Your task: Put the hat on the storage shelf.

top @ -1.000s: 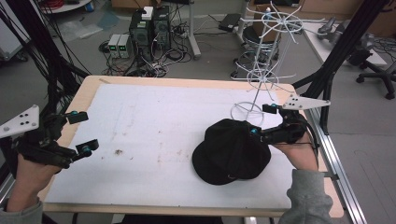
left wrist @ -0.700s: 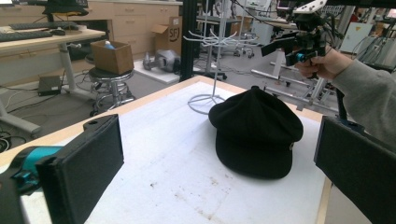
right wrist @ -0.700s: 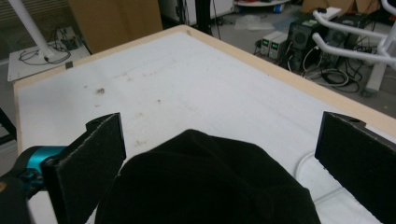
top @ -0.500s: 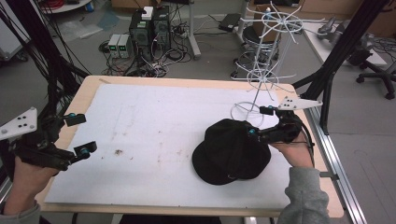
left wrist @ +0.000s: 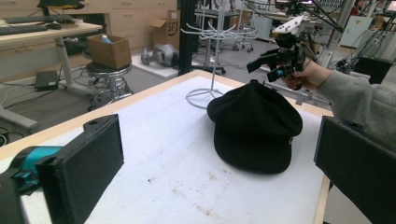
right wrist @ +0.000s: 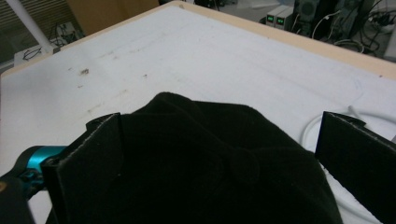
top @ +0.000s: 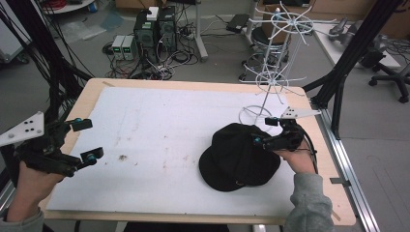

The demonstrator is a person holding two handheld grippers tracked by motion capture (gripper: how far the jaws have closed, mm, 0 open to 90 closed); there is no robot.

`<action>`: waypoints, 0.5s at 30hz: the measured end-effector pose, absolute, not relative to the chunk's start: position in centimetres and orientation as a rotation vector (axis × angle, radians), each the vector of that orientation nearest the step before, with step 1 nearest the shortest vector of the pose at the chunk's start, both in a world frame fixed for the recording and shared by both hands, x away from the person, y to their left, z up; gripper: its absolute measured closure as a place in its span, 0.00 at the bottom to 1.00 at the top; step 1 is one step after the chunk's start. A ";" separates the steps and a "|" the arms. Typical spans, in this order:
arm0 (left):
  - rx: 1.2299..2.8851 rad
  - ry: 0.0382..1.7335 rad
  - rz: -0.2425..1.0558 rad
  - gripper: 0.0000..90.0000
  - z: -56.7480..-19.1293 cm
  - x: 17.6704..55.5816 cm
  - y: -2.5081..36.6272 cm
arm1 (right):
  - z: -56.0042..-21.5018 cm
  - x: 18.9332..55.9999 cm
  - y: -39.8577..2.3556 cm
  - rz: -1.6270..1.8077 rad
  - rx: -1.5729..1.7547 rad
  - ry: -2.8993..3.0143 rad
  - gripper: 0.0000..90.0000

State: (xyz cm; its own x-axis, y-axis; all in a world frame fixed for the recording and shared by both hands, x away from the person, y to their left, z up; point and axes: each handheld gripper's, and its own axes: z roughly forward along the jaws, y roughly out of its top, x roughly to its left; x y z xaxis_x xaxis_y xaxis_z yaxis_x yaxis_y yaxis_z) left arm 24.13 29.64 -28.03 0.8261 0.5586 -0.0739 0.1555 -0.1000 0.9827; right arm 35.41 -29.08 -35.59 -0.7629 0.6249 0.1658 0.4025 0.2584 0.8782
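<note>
High view: black soft cap [top: 239, 157], rounded crown, short brim, is lying beside the white wire rack [top: 270, 72]. I'm holding my right gripper [top: 263, 131] spread over its crown, left gripper [top: 87, 140] spread, well apart.

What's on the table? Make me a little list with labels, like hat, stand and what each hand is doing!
hat: black cap lying flat on the white table, right side
stand: white wire rack just behind the cap
right hand-held gripper: open, jaws either side of the cap's back edge, not closed on it
left hand-held gripper: open, holding nothing, at the table's left edge
</note>
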 end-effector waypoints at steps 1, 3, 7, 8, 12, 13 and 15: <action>1.665 0.566 0.371 0.02 -28.0 24.1 29.6 | -35.8 35.5 -29.1 1.510 0.967 2.318 0.01; 1.666 0.565 0.371 0.02 -28.1 24.1 29.6 | -36.0 35.5 -29.0 1.504 0.969 2.319 0.01; 1.669 0.567 0.370 0.02 -28.1 24.2 29.5 | -37.1 35.9 -29.1 1.512 0.988 2.316 0.01; 1.669 0.567 0.370 0.02 -28.1 24.2 29.5 | -37.1 35.9 -29.1 1.512 0.988 2.316 0.01; 1.670 0.571 0.369 0.02 -28.2 24.2 29.6 | -37.5 36.1 -29.0 1.511 1.002 2.330 0.01; 1.669 0.571 0.369 0.02 -28.2 24.2 29.6 | -37.5 36.1 -28.9 1.509 1.005 2.333 0.01; 1.670 0.572 0.369 0.02 -28.2 24.2 29.6 | -37.6 36.2 -28.8 1.505 1.003 2.339 0.04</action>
